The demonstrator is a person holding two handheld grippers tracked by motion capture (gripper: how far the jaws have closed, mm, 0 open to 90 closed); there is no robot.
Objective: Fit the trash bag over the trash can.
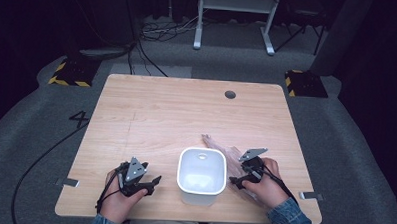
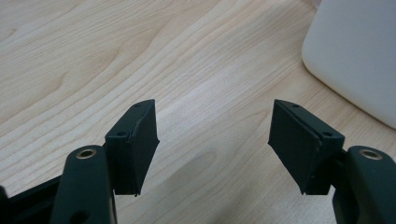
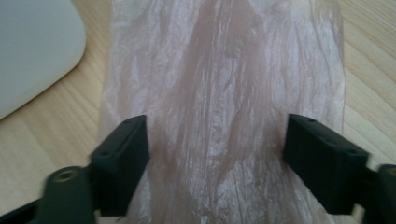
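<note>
Two open jaws of your right gripper (image 3: pixel 217 163) sit over the thin plastic bag (image 3: pixel 224 93), not pinching it. The bag lies flat on the counter (image 1: pixel 151 120), stretching straight away from them, beside the white bin (image 1: pixel 202 176). Your left gripper (image 2: pixel 215 149) is open, empty and farther off

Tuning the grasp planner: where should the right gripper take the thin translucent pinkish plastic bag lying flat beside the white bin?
Probably the near end of the thin translucent pinkish plastic bag, coming from above. It lies flat and crinkled on the wooden table right of the white bin; the open right gripper already straddles it, and the lengthwise wrinkles give the pads a fold to pinch.
</note>
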